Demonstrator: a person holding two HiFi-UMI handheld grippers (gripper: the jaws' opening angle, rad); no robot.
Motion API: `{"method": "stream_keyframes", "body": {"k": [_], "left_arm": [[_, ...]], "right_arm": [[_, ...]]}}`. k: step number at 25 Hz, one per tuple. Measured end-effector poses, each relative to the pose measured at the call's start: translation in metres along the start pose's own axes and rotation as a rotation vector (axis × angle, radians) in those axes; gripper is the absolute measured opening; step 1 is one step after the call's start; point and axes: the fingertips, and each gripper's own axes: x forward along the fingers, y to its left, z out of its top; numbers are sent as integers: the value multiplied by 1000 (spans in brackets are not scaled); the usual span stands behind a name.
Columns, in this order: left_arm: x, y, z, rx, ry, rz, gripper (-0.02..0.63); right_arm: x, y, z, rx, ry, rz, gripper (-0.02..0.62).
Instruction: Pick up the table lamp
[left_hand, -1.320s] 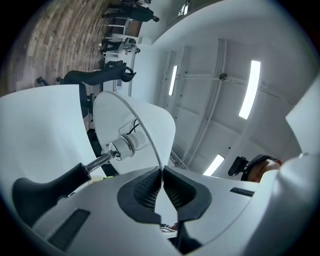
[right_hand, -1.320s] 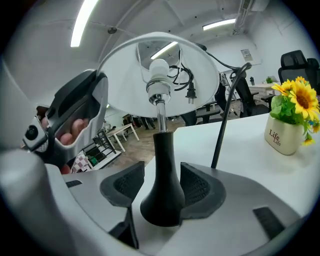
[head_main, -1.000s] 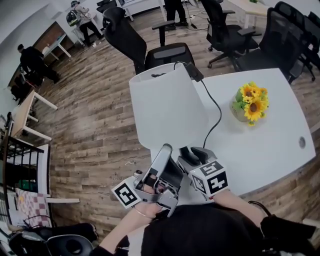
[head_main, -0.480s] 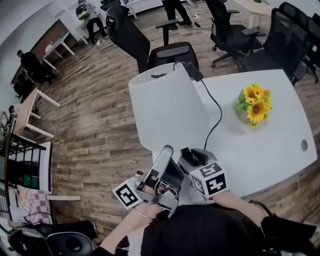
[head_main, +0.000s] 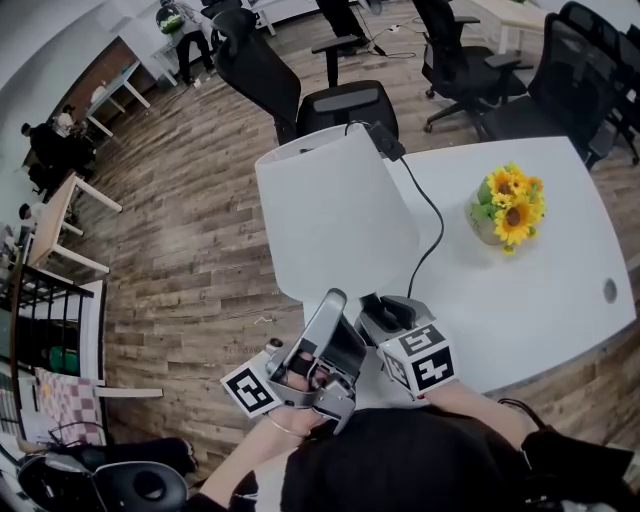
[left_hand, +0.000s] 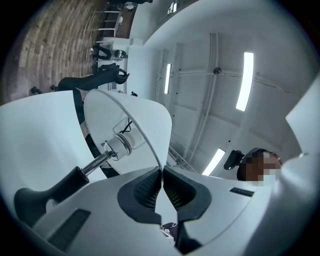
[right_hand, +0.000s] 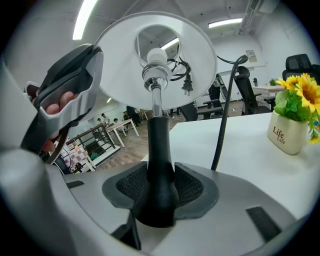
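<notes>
left tool (left_hand: 162, 172): jaws nearly together, pads pinching the thin lower rim of the shade (left_hand: 142, 130). It is angled upward and looks into the shade's underside.
right tool (right_hand: 160, 181): jaws fairly wide and have just been closing. The black stem (right_hand: 160, 145) stands between them, with the pads against it on both sides just above its flared foot.
table lamp (head_main: 335, 215): upright on the worktop (head_main: 545, 290) at its near left end, directly ahead of both tools. In the head view the white shade hides the stem and base.
tools side by side: in the head view the left tool (head_main: 333, 298) and right tool (head_main: 385, 305) both sit under the shade's near edge, close together.
bulb (right_hand: 156, 56): in its socket at the top of the stem, inside the shade.
cord (head_main: 430, 215): black. It runs from the top of the shade across the worktop towards the tools; the plug (right_hand: 188, 85) hangs inside the shade.
flower pot (head_main: 503, 212): sunflowers, well right of the lamp and apart from the cord.
edges: the shade covers the worktop's left edge in the head view, with wood floor (head_main: 190, 230) beyond it. An office chair (head_main: 335, 105) stands just behind the far edge.
open room: bare worktop between the lamp and the pot.
</notes>
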Motion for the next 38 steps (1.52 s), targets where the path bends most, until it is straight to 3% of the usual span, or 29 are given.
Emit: {"method": "stream_keyframes", "body": {"k": [19, 31, 38], "left_arm": [[-4, -20, -17, 54, -7, -31, 18], [4, -64, -33, 233, 38, -74, 18], [8, -95, -48, 295, 56, -121, 18]], "right_arm": [[-21, 3, -1, -57, -21, 23, 170], [-61, 14, 20, -118, -100, 84, 170], [-87, 19, 33, -170, -163, 80, 170]]}}
